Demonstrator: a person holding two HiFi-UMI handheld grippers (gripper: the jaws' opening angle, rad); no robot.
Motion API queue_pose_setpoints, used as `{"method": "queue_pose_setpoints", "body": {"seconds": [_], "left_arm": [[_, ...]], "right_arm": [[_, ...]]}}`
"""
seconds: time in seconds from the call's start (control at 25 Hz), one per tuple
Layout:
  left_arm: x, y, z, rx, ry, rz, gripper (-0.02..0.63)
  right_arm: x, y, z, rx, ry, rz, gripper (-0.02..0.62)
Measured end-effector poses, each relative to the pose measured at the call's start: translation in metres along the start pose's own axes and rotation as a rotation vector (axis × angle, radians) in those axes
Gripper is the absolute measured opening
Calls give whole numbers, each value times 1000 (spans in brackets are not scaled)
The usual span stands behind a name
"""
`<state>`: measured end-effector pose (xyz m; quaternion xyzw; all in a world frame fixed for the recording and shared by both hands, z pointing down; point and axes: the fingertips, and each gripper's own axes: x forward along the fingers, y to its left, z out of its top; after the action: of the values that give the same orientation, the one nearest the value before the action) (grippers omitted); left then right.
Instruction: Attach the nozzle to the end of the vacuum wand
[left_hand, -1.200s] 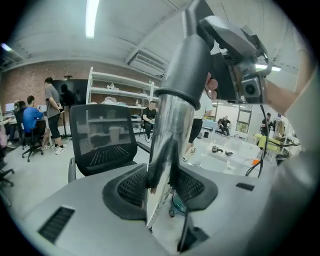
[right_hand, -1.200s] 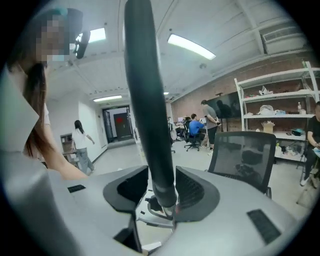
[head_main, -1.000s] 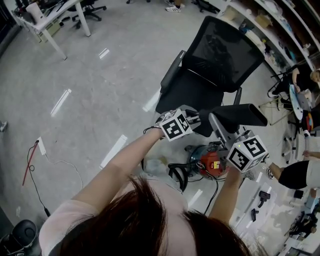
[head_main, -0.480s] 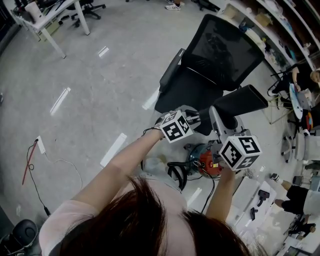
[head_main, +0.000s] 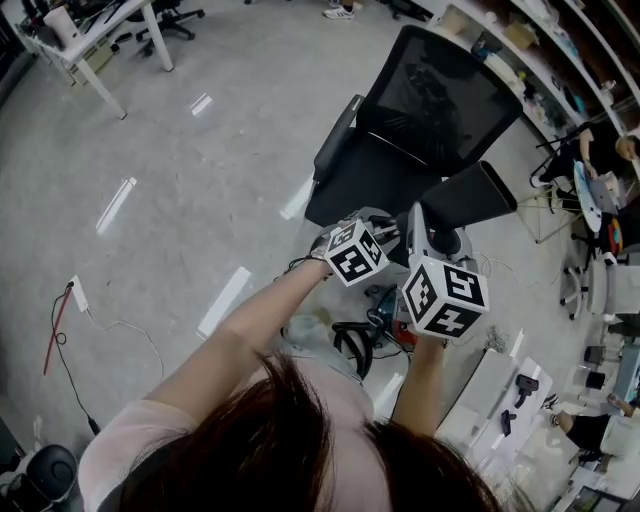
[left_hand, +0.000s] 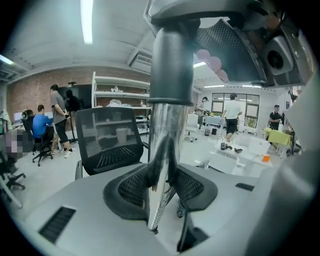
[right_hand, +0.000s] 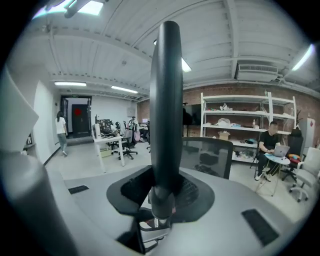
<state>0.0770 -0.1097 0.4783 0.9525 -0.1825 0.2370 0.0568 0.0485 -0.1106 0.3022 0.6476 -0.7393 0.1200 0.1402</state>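
Metal fills the left claw: it is clamped on the shiny tube of the vacuum wand, which rises through the centre of the left gripper view to a dark grey collar near the top. The right claw has just been closing, and its jaws bear on the black nozzle. The nozzle stands upright through the middle of the right gripper view, its grey lower end down between the jaws (a sliver of bright metal shows just beneath it).

In the head view the left claw's marker cube and the right's sit close together, right of centre. The nozzle's broad head juts toward the right edge above them. An office chair fills the upper right, and the vacuum body lies on the floor just below the claws.

Whether the nozzle is seated on the wand I cannot tell; the joint seems to fall where no view looks at it squarely.

As I judge it, the main risk is a cocked entry: if the nozzle's socket meets the wand off-axis, a push would jam it or leave it half on. The polished tube could also slide through the left claw under that push. The long nozzle could twist in the right claw, since its broad head acts as a lever.
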Motion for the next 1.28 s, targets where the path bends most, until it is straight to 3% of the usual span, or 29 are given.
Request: {"method": "queue_pose_setpoints", "body": {"seconds": [0.28, 0.8, 0.92, 1.28], "left_arm": [[-2, -5, -2, 6, -1, -23, 160], [-8, -6, -5, 7, -1, -56, 160], [-10, -8, -6, 9, -8, -75, 160], [-11, -5, -4, 7, -12, -27, 160]], "right_arm": [[-7, -2, -5, 79, 29, 83, 132], [-27, 6, 16, 39, -22, 208, 132], [-28, 9, 17, -15, -10, 233, 117], [-25, 8, 19, -32, -52, 100, 106]]}}
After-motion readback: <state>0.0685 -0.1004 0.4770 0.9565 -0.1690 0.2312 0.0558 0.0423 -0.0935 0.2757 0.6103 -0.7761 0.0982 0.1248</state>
